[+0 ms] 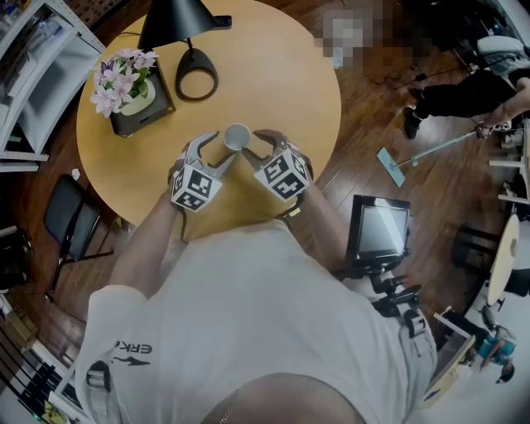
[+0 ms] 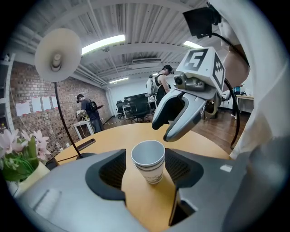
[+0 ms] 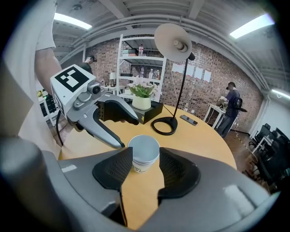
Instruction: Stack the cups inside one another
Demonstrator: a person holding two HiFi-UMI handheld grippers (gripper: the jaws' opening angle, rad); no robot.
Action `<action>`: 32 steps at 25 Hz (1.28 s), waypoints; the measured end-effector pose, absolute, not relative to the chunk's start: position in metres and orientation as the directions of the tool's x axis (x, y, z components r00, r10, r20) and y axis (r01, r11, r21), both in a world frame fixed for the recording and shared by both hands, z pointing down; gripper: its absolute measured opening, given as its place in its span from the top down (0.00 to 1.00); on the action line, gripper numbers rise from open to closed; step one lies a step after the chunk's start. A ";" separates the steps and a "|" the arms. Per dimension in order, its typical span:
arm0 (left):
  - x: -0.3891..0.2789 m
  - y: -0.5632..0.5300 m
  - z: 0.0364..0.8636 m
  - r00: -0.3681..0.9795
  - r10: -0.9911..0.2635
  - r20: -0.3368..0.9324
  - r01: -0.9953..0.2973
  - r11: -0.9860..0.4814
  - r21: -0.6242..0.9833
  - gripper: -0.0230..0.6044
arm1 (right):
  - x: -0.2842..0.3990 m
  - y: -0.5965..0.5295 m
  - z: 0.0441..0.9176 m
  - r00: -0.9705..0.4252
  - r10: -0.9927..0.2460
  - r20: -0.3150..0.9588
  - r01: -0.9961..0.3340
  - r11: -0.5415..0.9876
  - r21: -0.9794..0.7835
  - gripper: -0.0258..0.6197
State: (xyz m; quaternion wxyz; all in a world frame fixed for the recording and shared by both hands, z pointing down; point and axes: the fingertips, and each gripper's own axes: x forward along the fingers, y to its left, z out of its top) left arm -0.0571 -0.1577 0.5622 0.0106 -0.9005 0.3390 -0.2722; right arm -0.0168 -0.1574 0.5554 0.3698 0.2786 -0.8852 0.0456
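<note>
A stack of white paper cups stands upright, nested one in another, on the round wooden table in front of me. My left gripper comes at it from the left and my right gripper from the right. In the left gripper view the stack sits between the open jaws with a gap on each side, and the right gripper hovers just behind it. In the right gripper view the stack stands at the tips of the open jaws, with the pads close beside it and the left gripper to its left.
A black desk lamp and a pot of pink flowers on a black tray stand at the table's far left. A phone lies near the far edge. A folding chair and a monitor stand flank me; a person mops at the far right.
</note>
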 end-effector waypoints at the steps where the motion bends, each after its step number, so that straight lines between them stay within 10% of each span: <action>1: -0.057 -0.157 0.560 0.623 -0.619 0.478 -0.606 -0.769 -0.205 0.53 | -0.018 -0.157 0.554 -0.571 -0.463 0.678 -0.528 0.840 0.129 0.65; 17: -0.063 -0.129 0.515 0.656 -0.681 0.325 -0.682 -0.719 -0.132 0.59 | -0.017 -0.123 0.514 -0.546 -0.601 0.584 -0.685 0.721 0.101 0.70; 32: -0.058 -0.087 0.460 0.496 -0.850 0.176 -0.832 -0.524 -0.183 0.89 | 0.004 -0.091 0.458 -0.604 -0.695 0.390 -0.724 0.683 0.097 0.90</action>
